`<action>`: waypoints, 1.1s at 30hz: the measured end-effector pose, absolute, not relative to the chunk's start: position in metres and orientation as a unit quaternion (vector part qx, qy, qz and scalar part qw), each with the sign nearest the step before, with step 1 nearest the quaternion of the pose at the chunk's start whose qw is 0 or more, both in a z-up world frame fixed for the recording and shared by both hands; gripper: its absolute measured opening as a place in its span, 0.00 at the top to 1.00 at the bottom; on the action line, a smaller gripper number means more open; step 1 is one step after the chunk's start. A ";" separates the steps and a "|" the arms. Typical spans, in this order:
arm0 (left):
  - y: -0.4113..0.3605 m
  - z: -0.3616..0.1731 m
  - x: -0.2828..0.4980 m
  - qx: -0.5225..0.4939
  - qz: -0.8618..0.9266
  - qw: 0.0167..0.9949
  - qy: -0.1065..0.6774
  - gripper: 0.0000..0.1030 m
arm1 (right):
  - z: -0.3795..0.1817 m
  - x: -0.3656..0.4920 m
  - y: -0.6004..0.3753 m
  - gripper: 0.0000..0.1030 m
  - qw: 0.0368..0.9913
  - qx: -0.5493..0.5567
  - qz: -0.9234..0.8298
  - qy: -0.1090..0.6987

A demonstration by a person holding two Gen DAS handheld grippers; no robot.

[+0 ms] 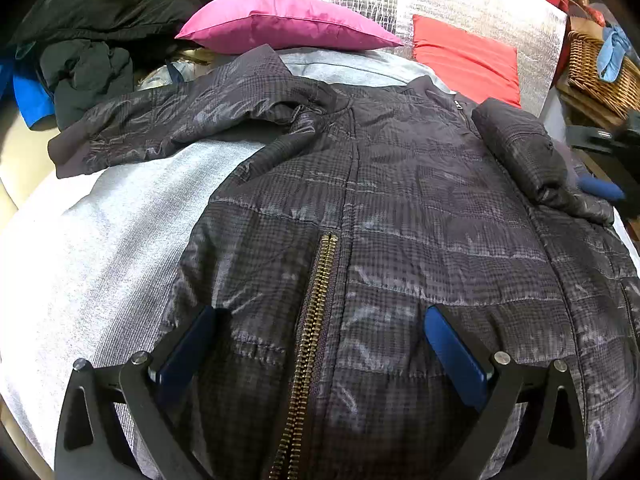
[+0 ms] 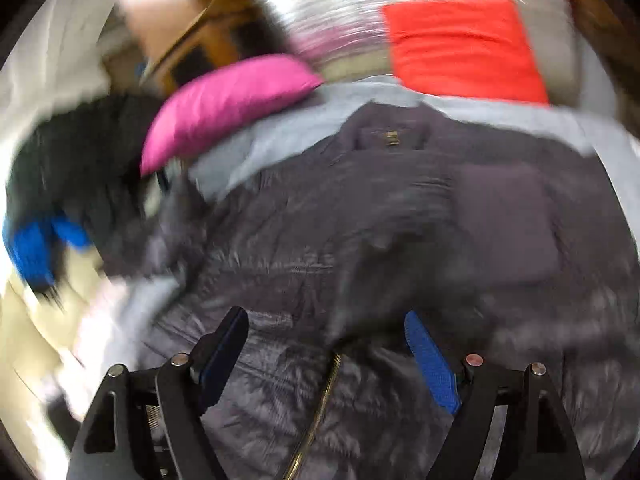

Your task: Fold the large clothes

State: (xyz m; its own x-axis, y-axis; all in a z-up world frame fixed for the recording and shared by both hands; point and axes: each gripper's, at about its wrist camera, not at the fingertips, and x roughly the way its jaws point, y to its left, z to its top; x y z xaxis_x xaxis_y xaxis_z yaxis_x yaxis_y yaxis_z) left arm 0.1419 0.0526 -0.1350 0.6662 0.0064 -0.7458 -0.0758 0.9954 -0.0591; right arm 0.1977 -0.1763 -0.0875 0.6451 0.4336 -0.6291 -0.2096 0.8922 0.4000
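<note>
A dark plaid quilted jacket (image 1: 400,200) lies front up on a grey bed cover (image 1: 120,240), its brass zipper (image 1: 316,320) partly done up. One sleeve (image 1: 160,128) stretches out to the left. The other sleeve (image 1: 520,152) lies folded across the chest. My left gripper (image 1: 320,320) is open, its jaws wide apart over the hem with the zipper between them. My right gripper (image 2: 326,328) is open above the jacket (image 2: 360,220) in a blurred view, with nothing pinched. One of its blue fingertips (image 1: 600,188) shows by the folded sleeve at the right edge.
A pink pillow (image 1: 280,20) and a red pillow (image 1: 464,56) lie at the head of the bed. A heap of dark clothes (image 1: 92,40) with a blue piece sits at the far left. A wicker basket (image 1: 600,76) stands at the right.
</note>
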 end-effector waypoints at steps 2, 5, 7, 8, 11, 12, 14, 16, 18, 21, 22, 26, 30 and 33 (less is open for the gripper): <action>0.052 -0.135 0.142 -0.040 0.024 0.912 0.408 0.00 | -0.087 0.181 -0.207 0.19 0.892 0.207 0.169 0.363; 0.047 -0.131 0.143 -0.024 0.030 0.908 0.418 0.00 | -0.093 0.143 -0.253 0.18 0.890 0.274 0.145 0.336; 0.040 -0.122 0.145 -0.003 0.040 0.904 0.426 0.00 | -0.103 0.122 -0.278 0.16 0.887 0.305 0.127 0.323; 0.033 -0.113 0.146 0.009 0.046 0.903 0.426 0.00 | -0.108 0.112 -0.289 0.16 0.886 0.316 0.121 0.317; -0.005 -0.078 0.153 0.061 0.022 0.914 0.400 0.00 | -0.115 0.084 -0.318 0.16 0.884 0.341 0.115 0.298; -0.028 -0.065 0.159 0.100 0.007 0.917 0.387 0.00 | -0.118 0.081 -0.322 0.16 0.882 0.348 0.121 0.292; -0.069 -0.050 0.169 0.166 -0.025 0.916 0.365 0.00 | -0.122 0.078 -0.322 0.16 0.882 0.353 0.131 0.282; -0.110 -0.041 0.187 0.215 -0.059 0.908 0.355 0.00 | -0.125 0.075 -0.318 0.16 0.890 0.339 0.141 0.271; -0.150 -0.037 0.214 0.244 -0.070 0.901 0.352 0.00 | -0.131 0.078 -0.309 0.16 0.892 0.327 0.150 0.275; -0.190 -0.037 0.248 0.268 -0.065 0.897 0.345 0.00 | -0.135 0.081 -0.307 0.16 0.885 0.332 0.162 0.284; -0.202 -0.044 0.262 0.280 -0.061 0.890 0.355 0.00 | -0.136 0.080 -0.307 0.16 0.885 0.333 0.160 0.282; -0.213 -0.075 0.294 0.293 -0.041 0.868 0.398 0.00 | -0.135 0.079 -0.316 0.16 0.883 0.348 0.158 0.273; -0.217 -0.078 0.280 0.299 -0.074 0.867 0.391 0.01 | -0.138 0.081 -0.321 0.16 0.878 0.360 0.158 0.273; -0.220 -0.082 0.282 0.315 -0.069 0.862 0.391 0.01 | -0.139 0.083 -0.321 0.16 0.876 0.362 0.156 0.276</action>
State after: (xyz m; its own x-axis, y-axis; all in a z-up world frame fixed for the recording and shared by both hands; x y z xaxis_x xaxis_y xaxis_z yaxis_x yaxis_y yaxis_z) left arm 0.2816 -0.2200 -0.0823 0.6843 0.1269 -0.7181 0.3656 0.7923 0.4884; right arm 0.0832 -0.3207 -0.1386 0.7988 0.4731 -0.3716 -0.0728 0.6891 0.7210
